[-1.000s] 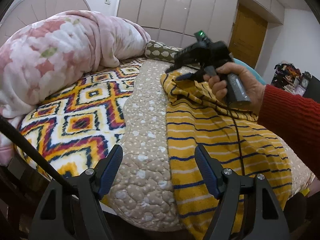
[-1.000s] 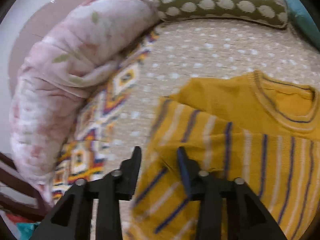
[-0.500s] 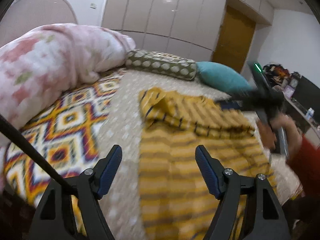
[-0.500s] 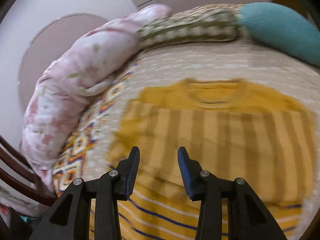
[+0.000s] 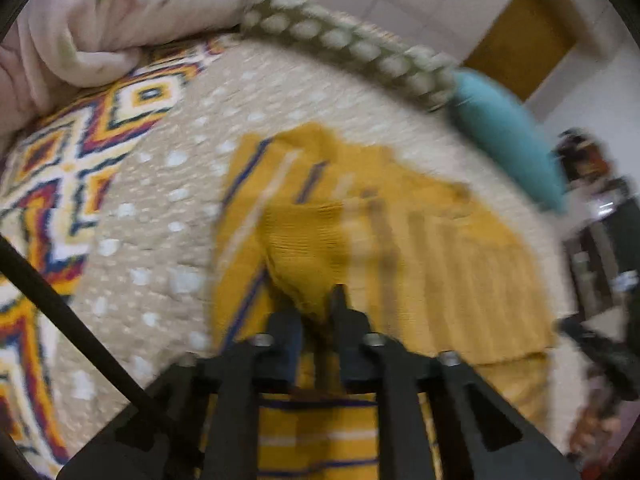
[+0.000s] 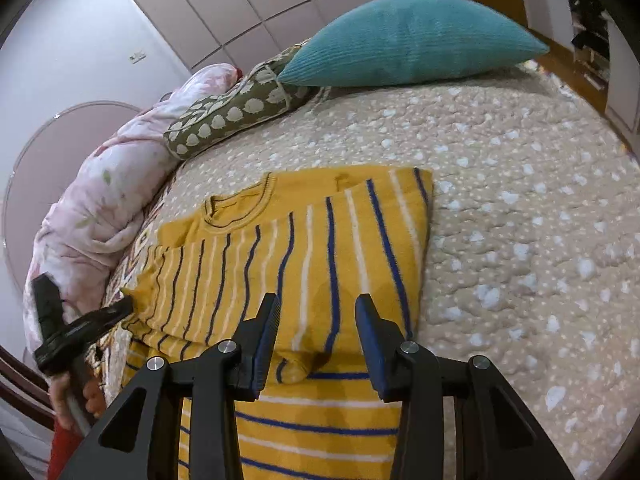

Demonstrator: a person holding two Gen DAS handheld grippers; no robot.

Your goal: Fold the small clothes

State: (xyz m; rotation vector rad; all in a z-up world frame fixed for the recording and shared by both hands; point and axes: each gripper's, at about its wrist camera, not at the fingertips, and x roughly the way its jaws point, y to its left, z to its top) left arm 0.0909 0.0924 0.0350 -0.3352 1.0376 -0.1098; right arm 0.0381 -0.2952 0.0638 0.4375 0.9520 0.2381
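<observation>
A yellow sweater (image 6: 304, 248) with blue and white stripes lies flat on the bed, collar at the far end and both sleeves folded across its body. My left gripper (image 5: 314, 308) is shut on a bunch of the yellow knit at the left sleeve's end; this view is blurred. In the right wrist view the left gripper (image 6: 120, 308) shows at the sweater's left edge, a hand beneath it. My right gripper (image 6: 317, 304) hovers open over the sweater's near right part. The right sleeve's cuff (image 6: 294, 370) lies below its jaws, not pinched.
A beige spotted quilt (image 6: 520, 220) covers the bed. At its far end lie a teal pillow (image 6: 408, 40), a green spotted bolster (image 6: 232, 116) and a pink floral duvet (image 6: 104, 208). A zigzag-patterned blanket (image 5: 80, 152) lies left of the sweater.
My left gripper swept in over the sweater and shut on the yellow knit. My right gripper swung from the sweater's left side to its right, staying open.
</observation>
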